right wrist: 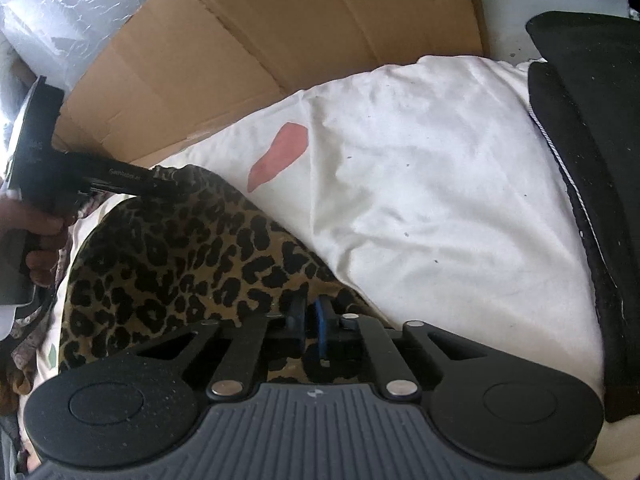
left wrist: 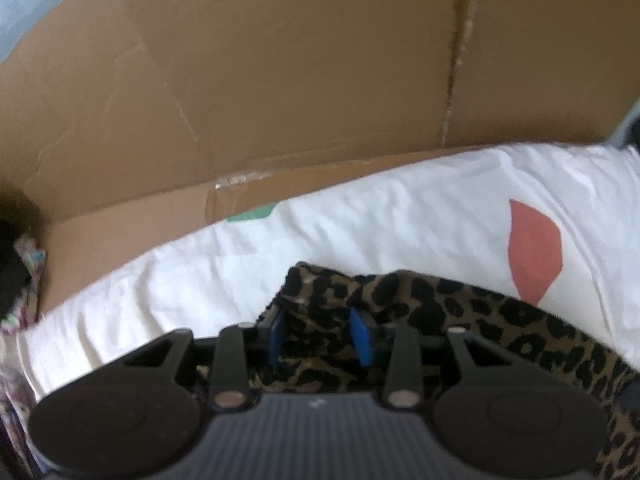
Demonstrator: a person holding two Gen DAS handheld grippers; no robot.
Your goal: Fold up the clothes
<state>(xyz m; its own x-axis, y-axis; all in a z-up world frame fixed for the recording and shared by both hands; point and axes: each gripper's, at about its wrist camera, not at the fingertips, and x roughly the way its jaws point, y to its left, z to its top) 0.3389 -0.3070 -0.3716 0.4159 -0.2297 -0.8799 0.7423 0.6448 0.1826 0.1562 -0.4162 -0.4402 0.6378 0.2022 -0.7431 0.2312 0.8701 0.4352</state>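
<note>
A leopard-print garment (left wrist: 480, 320) lies on a white sheet (left wrist: 400, 208) that has a red patch. In the left wrist view my left gripper (left wrist: 318, 332) has a bunch of this fabric between its blue pads (left wrist: 360, 336), which stand fairly wide apart, and the fabric drapes over their tips. In the right wrist view the leopard-print garment (right wrist: 180, 248) stretches from my right gripper (right wrist: 309, 320), whose fingers are pinched close on an edge, up to the left gripper (right wrist: 158, 178) at its far corner. A hand (right wrist: 40, 228) holds that left gripper.
A flattened cardboard sheet (left wrist: 280, 60) stands behind the white sheet (right wrist: 420, 180). A black padded item (right wrist: 592, 120) borders the sheet on the right. A patterned cloth (left wrist: 20, 308) lies at the left edge. Clear plastic wrap (right wrist: 60, 20) sits at the upper left.
</note>
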